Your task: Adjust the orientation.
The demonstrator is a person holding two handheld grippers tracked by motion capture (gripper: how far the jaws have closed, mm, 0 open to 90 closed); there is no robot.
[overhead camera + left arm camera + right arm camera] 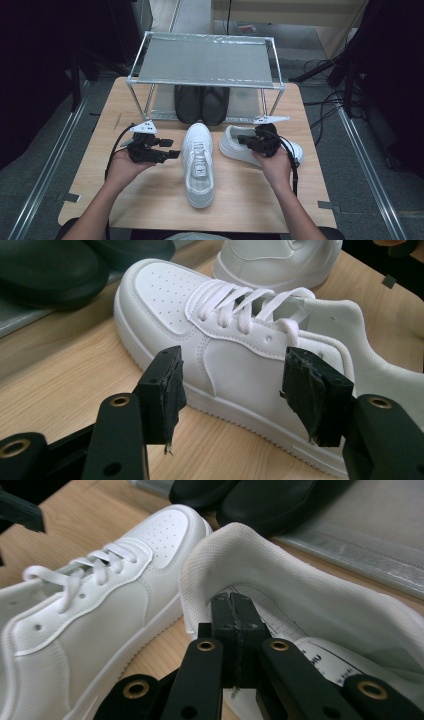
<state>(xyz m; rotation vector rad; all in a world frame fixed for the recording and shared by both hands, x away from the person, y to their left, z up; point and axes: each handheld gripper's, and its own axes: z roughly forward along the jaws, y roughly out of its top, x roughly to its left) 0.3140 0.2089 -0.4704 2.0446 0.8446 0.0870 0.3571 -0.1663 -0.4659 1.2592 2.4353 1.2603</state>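
Two white sneakers lie on the wooden table. The laced sneaker points away from me at the centre. My left gripper is open just to its left, level with the laces. In the left gripper view the laced sneaker's side lies beyond the spread jaws, untouched. The second sneaker lies to the right with my right gripper over it. In the right gripper view the jaws are pressed together inside this sneaker's opening, against the padded collar. I see nothing between the pads.
A metal shoe rack stands at the table's far side. A pair of black shoes sits on its lower shelf, close behind the sneakers' toes. Bare wood lies left of the left hand and along the near edge.
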